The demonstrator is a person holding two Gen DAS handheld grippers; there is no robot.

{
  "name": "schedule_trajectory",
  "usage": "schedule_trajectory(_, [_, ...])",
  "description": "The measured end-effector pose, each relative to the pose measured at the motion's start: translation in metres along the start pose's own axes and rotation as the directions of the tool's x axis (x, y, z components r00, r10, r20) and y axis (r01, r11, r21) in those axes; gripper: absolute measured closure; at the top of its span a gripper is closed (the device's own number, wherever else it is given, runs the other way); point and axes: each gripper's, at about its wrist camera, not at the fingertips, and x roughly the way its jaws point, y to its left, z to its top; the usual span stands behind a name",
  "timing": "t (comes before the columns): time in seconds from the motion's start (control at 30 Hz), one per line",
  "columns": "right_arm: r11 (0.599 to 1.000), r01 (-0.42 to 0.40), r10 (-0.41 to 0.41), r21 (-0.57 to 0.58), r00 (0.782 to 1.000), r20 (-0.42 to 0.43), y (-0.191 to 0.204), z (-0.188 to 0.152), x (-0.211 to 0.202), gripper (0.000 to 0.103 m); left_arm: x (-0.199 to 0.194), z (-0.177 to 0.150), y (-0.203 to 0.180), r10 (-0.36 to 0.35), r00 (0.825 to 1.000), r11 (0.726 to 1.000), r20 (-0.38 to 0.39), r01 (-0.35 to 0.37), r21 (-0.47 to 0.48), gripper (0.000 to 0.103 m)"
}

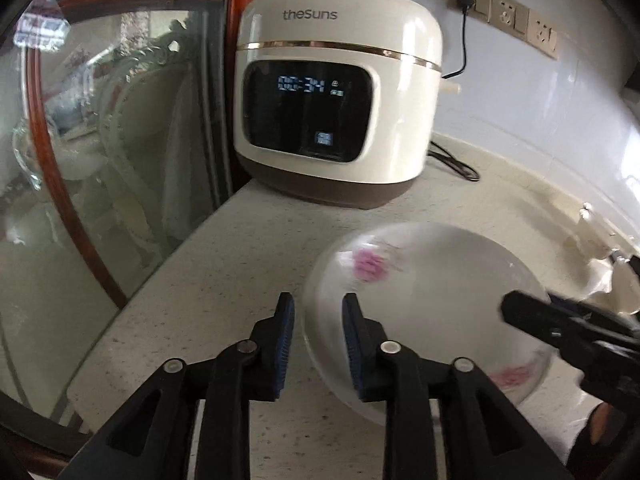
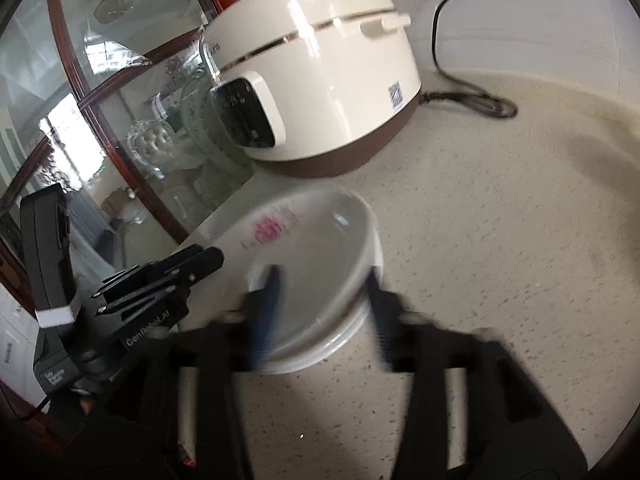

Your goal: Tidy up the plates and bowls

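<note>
**A:** On the speckled tabletop point(image 1: 260, 240), what stands around the bowl?

**B:** A cream cooker point(image 1: 336, 92) stands behind it, near the back corner, with its display lit. Its cord point(image 1: 456, 160) lies on the tabletop and runs up to the sockets point(image 1: 504, 16) on the wall. To the left, a glass cabinet point(image 1: 100, 160) in a red wood frame runs along the tabletop's edge.

**A:** And the bowl itself?

**B:** The bowl point(image 2: 320, 240) is white. It sits in front of the cooker and apart from it, on top of a stack point(image 2: 348, 332) of white dishes whose rims show beneath it.

**A:** Does anything block it?

**B:** Only the tools themselves. The tabletop to its right lies bare, and the cabinet glass is close on its left.

**A:** Which way does it point?

**B:** Its mouth faces up. It is round, so it has no long axis. A pink flower print sits on the inner wall at the cooker side, and a fainter pink mark shows on the near side.

**A:** The left tongs?

**B:** The left tongs point(image 1: 318, 304) are apart. The bowl's left rim lies in the gap, and neither blue pad presses on it.

**A:** The right?

**B:** The right tongs point(image 2: 323, 274) are blurred but wide apart. One finger is inside the bowl and the other is outside its right wall. I see no clamping.
</note>
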Motion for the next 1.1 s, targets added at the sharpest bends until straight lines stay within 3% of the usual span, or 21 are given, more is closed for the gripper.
schedule_trajectory(0.07, [0.999, 0.032, -0.031, -0.013, 0.997, 0.066, 0.002, 0.001, -0.011, 0.039, -0.006, 0.002, 0.002, 0.059, 0.998, 0.998, 0.022, -0.059, -0.022, 0.047])
schedule_trajectory(0.2, [0.997, 0.078, -0.080, 0.021, 0.976, 0.204, -0.013, 0.001, -0.049, 0.030, -0.035, 0.011, 0.000, 0.145, 0.978, 0.988, 0.152, -0.135, -0.074, 0.033])
schedule_trajectory(0.27, [0.991, 0.121, -0.131, 0.056, 0.962, 0.238, -0.028, -0.003, -0.067, 0.028, -0.050, 0.016, -0.011, 0.092, 0.972, 0.995, 0.215, -0.079, -0.068, 0.020])
schedule_trajectory(0.33, [0.981, 0.162, -0.185, 0.110, 0.949, 0.253, -0.051, -0.012, -0.087, 0.026, -0.066, 0.018, -0.036, -0.015, 0.962, 0.999, 0.274, 0.022, -0.024, 0.018])
schedule_trajectory(0.4, [0.960, 0.231, -0.264, 0.158, 0.936, 0.235, -0.077, -0.023, -0.103, 0.021, -0.071, 0.018, -0.058, -0.107, 0.954, 0.994, 0.281, 0.106, 0.021, 0.014])
schedule_trajectory(0.47, [0.941, 0.288, -0.321, 0.178, 0.924, 0.205, -0.097, -0.030, -0.110, 0.020, -0.066, 0.018, -0.089, -0.217, 0.949, 0.976, 0.230, 0.205, 0.073, 0.006])
schedule_trajectory(0.57, [0.889, 0.405, -0.437, 0.214, 0.890, 0.129, -0.131, -0.040, -0.121, 0.019, -0.045, 0.017, -0.134, -0.315, 0.941, 0.948, 0.122, 0.305, 0.095, 0.006])
schedule_trajectory(0.7, [0.821, 0.541, -0.551, 0.184, 0.835, 0.001, -0.166, -0.049, -0.124, 0.014, -0.006, 0.009, -0.188, -0.286, 0.958, 0.952, 0.019, 0.281, 0.123, 0.006])
schedule_trajectory(0.87, [0.777, 0.603, -0.595, 0.179, 0.797, -0.099, -0.198, -0.054, -0.126, 0.009, 0.040, -0.004, -0.221, -0.254, 0.957, 0.963, -0.140, 0.263, 0.053, 0.005])
schedule_trajectory(0.93, [0.777, 0.609, -0.589, 0.160, 0.793, -0.154, -0.207, -0.050, -0.115, 0.009, 0.044, -0.005, -0.222, -0.257, 0.955, 0.965, -0.145, 0.263, 0.023, 0.005])
schedule_trajectory(1.0, [0.789, 0.599, -0.569, 0.139, 0.797, -0.204, -0.213, -0.046, -0.101, 0.000, 0.050, -0.004, -0.223, -0.247, 0.956, 0.968, -0.161, 0.251, 0.009, 0.005])
schedule_trajectory(1.1, [0.807, 0.580, -0.552, 0.113, 0.808, -0.205, -0.209, -0.042, -0.094, 0.000, 0.059, 0.000, -0.222, -0.237, 0.955, 0.971, -0.180, 0.237, -0.021, 0.005])
